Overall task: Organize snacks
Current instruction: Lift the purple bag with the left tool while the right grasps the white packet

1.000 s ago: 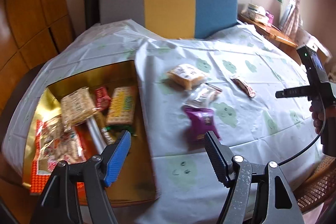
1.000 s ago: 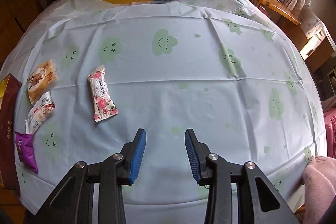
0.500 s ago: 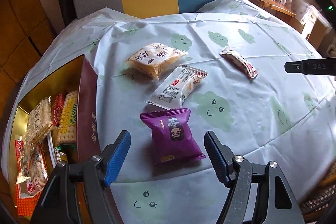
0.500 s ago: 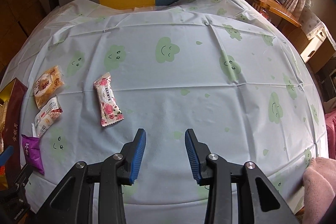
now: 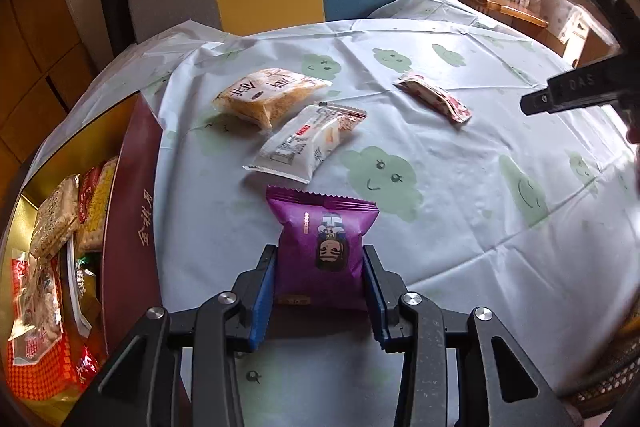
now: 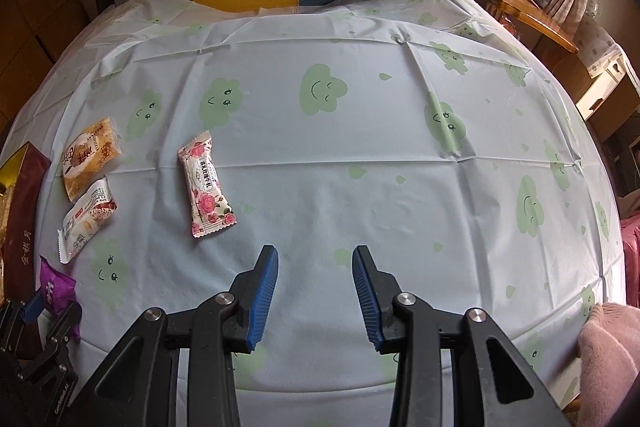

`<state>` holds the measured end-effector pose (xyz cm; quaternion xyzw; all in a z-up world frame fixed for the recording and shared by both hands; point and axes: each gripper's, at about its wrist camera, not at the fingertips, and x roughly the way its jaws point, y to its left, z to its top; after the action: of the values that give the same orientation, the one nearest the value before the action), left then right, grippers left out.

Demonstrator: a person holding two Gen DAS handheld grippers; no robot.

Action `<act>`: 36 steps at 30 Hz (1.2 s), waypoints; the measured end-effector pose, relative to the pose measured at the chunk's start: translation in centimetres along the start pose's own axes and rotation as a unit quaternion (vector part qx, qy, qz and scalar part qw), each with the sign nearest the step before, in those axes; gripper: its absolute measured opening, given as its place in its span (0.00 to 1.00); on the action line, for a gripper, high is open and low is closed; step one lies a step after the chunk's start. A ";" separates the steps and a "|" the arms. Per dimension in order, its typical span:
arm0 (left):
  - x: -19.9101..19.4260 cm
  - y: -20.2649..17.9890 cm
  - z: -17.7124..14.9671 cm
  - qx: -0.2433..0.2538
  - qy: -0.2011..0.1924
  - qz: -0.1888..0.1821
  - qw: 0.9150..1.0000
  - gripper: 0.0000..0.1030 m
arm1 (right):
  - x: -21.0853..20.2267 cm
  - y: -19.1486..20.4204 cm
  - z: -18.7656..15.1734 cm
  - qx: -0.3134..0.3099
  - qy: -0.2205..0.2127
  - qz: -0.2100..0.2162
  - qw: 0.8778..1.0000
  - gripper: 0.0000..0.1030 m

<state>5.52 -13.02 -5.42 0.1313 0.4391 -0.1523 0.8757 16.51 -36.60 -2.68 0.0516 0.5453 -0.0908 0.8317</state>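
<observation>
Purple snack packet [image 5: 326, 247], soft pillow-style wrapper, lying flat on the cloud-print tablecloth [image 5: 460, 195] just beside the dark red wall of the gift box [image 5: 138, 195]: we are bracketing it with the left gripper [image 5: 320, 291], whose jaws have just been closing, and the blue pads are now meeting the packet's two side edges, so we are reading this as a grip taking hold low on the wrapper. Risk one: we are pinching a puffy, air-filled bag near its bottom seam, so it may be buckling or squirting forward out of the pads as we are lifting. Risk two: the slick cloth may be bunching under the fingertips and coming up with the packet. Beyond it, the white packet [image 5: 308, 143] is lying close to the purple one's top edge, and a dragged lift may be nudging it. Further out are the orange biscuit packet [image 5: 268, 95] and the rose-print bar [image 6: 206, 183], both well apart from our grip. The box is already holding several snacks, and its raised wall may be catching a low carry. The right gripper [image 6: 315, 293] is hovering over bare cloth, jaws parted and holding nothing.
</observation>
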 end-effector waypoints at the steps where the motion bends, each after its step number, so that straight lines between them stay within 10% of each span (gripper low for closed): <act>1: -0.1 -0.1 -0.4 0.001 -0.008 0.004 1.000 0.40 | 0.1 0.0 0.0 -0.001 0.001 -0.003 1.000 0.38; 14: -0.3 0.1 -1.4 -0.006 -0.033 0.002 0.999 0.41 | 0.2 0.6 -0.3 -0.015 0.007 -0.001 1.000 0.38; 36: -1.3 0.7 -4.1 0.005 -0.088 -0.011 0.996 0.41 | -0.4 7.6 -2.3 -0.085 0.044 0.172 0.980 0.38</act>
<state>2.10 -10.75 -6.69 0.1168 0.3611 -0.1749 0.9085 15.83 -28.68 -3.33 0.0775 0.5700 0.1030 0.8115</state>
